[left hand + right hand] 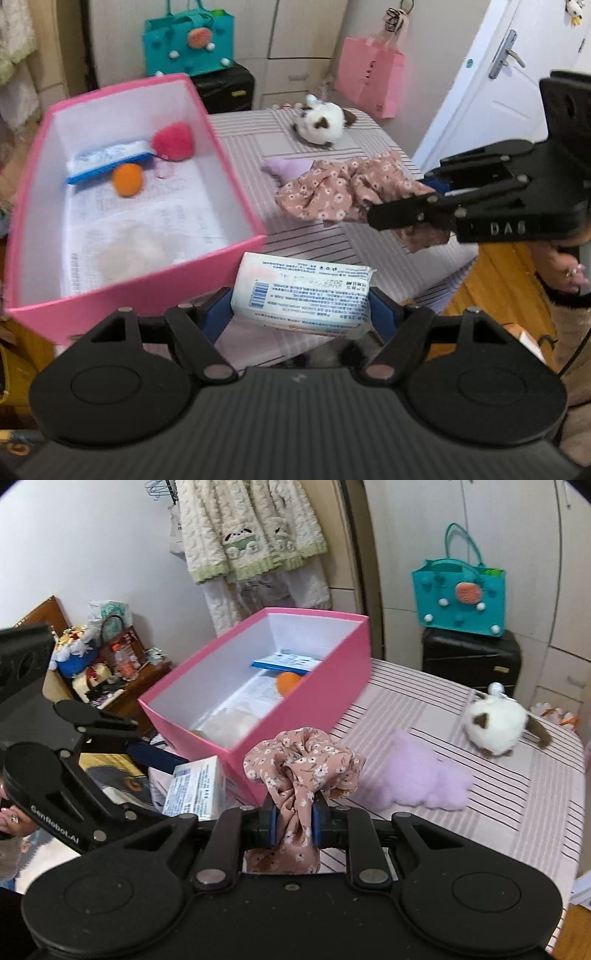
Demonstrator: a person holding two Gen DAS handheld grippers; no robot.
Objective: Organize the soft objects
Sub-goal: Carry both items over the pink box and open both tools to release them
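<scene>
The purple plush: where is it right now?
In the right wrist view the purple plush lies on the striped table, right of the pink box, near the white plush cat.

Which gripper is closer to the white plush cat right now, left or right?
Right. The right gripper, shut on the floral cloth, is mid-table near the cat; the left gripper holds a tissue pack at the near edge.

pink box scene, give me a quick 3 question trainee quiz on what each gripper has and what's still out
1. True or false: the right gripper is shut on the floral cloth.
2. What does the left gripper hold?
A. orange ball
B. tissue pack
C. plush cat
3. Which two soft things lie loose on the striped table?

Key:
1. True
2. B, the tissue pack
3. The plush cat and the lilac plush, outside the pink box
</scene>
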